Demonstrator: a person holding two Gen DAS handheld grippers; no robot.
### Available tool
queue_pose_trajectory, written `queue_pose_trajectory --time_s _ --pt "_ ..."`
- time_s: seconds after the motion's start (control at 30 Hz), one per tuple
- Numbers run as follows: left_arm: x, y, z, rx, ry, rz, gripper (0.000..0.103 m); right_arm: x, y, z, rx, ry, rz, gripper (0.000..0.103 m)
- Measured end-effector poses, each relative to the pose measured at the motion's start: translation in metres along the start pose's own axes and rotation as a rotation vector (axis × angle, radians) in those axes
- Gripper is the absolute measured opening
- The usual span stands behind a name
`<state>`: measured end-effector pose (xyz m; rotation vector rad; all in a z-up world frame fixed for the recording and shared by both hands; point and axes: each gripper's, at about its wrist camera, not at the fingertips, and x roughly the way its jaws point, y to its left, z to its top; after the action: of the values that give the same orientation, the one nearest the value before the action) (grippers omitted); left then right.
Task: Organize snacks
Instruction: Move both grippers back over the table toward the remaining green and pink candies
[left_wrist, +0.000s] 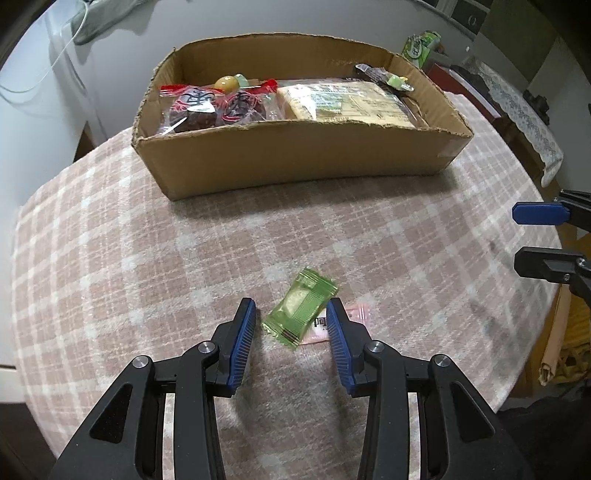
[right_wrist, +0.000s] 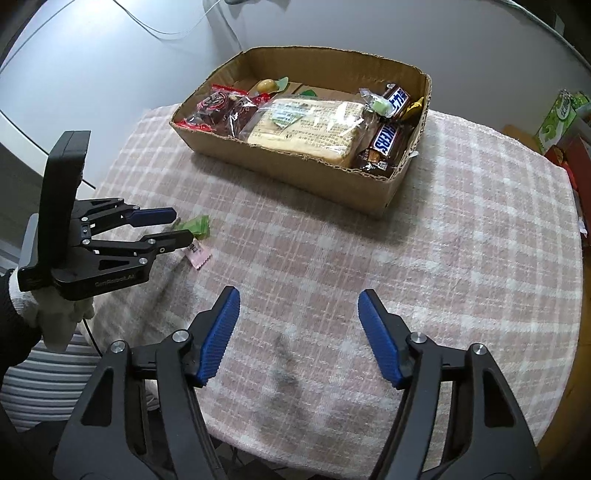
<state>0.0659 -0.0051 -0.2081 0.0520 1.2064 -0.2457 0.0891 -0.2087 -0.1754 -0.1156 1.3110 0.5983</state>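
Soft, even indoor light leaves a short shadow in front of the cardboard box (left_wrist: 295, 155) on the bench (left_wrist: 147, 240), both pictures sharp centrally, bowed and dark-cornered at the edges.

A pink-and-white plaid tablecloth (left_wrist: 147, 258) covers the table. A green printed carton (right_wrist: 557, 118) stands beyond its far edge. A thin white cable (left_wrist: 55, 70) trails along the wall.

A translucent green snack packet (left_wrist: 300, 308) lies flat and askew on the checked cloth, overlapping a pink sachet (left_wrist: 334, 326). Well beyond them stands an open cardboard box (left_wrist: 295, 155) holding wrapped bread, red-wrapped sweets and Snickers bars (right_wrist: 388, 142).
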Motion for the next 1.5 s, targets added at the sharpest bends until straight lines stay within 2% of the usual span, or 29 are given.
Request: queue_pose_trajectory --time_s 0.1,0.27,0.37,0.5,0.63,0.7,0.77,0.83,0.87,1.1,1.2,1.37,1.5 --pt "0.005 -0.005 0.004 0.006 -0.001 0.014 0.038 0.000 0.001 -0.001 -0.004 0.005 -0.001 0.070" --pt "0.008 -0.002 0.007 -0.038 -0.010 0.034 0.037 0.003 0.004 0.000 -0.009 0.013 -0.011 0.070" --pt "0.009 0.003 0.004 -0.060 -0.014 0.047 0.033 0.006 0.004 0.002 -0.012 0.019 -0.007 0.070" --pt "0.008 0.007 0.001 -0.078 -0.021 0.041 0.025 0.009 0.011 0.007 -0.048 0.025 0.001 0.070" --pt "0.006 0.008 -0.001 -0.076 -0.006 -0.019 0.026 0.013 0.018 0.011 -0.080 0.031 0.002 0.070" --pt "0.002 0.008 0.000 -0.087 -0.022 -0.014 0.026 0.014 0.020 0.013 -0.083 0.031 0.005 0.070" --pt "-0.003 0.009 0.002 -0.122 -0.039 -0.044 0.028 0.014 0.021 0.013 -0.080 0.029 0.007 0.070" --pt "-0.001 0.007 0.005 -0.139 -0.039 -0.060 0.046 0.015 0.021 0.012 -0.077 0.033 0.007 0.070" --pt "0.001 0.005 0.009 -0.141 -0.037 -0.061 0.048 0.015 0.020 0.011 -0.078 0.036 0.005 0.070" --pt "0.026 -0.002 0.025 -0.112 -0.007 0.086 0.048 0.016 0.016 0.013 -0.059 0.042 0.000 0.070" --pt "0.023 0.008 0.019 -0.135 -0.014 0.084 0.044 0.015 0.016 0.015 -0.064 0.038 -0.001 0.070" --pt "0.013 0.046 -0.010 -0.227 -0.023 0.076 0.044 0.019 0.021 0.021 -0.076 0.039 0.011 0.070" --pt "0.005 0.061 -0.029 -0.245 -0.026 0.060 0.044 0.030 0.037 0.028 -0.123 0.053 0.039 0.070"
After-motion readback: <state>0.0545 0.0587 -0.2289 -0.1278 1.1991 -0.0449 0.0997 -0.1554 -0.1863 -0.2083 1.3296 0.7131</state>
